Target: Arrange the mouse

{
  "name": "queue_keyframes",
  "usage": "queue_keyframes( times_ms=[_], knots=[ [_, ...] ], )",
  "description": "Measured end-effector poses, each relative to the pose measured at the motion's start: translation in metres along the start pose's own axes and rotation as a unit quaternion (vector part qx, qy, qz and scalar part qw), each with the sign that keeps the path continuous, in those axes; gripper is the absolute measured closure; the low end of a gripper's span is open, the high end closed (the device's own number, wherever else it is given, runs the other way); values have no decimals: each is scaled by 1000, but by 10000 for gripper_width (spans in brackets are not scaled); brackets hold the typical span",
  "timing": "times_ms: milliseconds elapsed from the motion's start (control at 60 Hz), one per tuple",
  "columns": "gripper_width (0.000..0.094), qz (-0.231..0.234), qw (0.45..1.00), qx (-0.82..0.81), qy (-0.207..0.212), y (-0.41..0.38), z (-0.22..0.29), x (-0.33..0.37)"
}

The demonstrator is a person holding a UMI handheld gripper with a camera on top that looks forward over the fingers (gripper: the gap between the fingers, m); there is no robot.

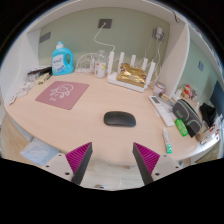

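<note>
Mouse [119, 118] lies beyond the open claw [113, 160] (untouched).

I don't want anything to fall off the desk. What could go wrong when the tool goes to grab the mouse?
The tool is open and the black mouse lies beyond its fingers. The mouse is low and rounded, so it could squirt out of the pinch. Markers and small clutter crowd the desk just beside the mouse, so a sideways swing might knock them. The pink mouse pad lies far across the desk, so the mouse might slip on that trip.
</note>
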State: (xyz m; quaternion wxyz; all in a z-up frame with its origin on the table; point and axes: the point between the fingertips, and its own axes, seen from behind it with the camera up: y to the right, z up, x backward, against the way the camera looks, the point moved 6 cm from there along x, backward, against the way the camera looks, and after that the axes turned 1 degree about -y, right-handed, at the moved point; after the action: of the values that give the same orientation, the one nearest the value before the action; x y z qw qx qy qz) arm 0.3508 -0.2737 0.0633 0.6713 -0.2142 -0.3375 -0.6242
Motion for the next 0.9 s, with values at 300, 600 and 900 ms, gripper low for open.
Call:
queue_keyframes(
  times_ms=[300, 600, 900],
  knots=[
    [97, 14, 999, 0, 44, 57, 24, -80],
    [93, 37, 997, 11, 65, 65, 76, -131],
    [245, 50, 996, -17, 76, 62, 110, -171]
  ],
)
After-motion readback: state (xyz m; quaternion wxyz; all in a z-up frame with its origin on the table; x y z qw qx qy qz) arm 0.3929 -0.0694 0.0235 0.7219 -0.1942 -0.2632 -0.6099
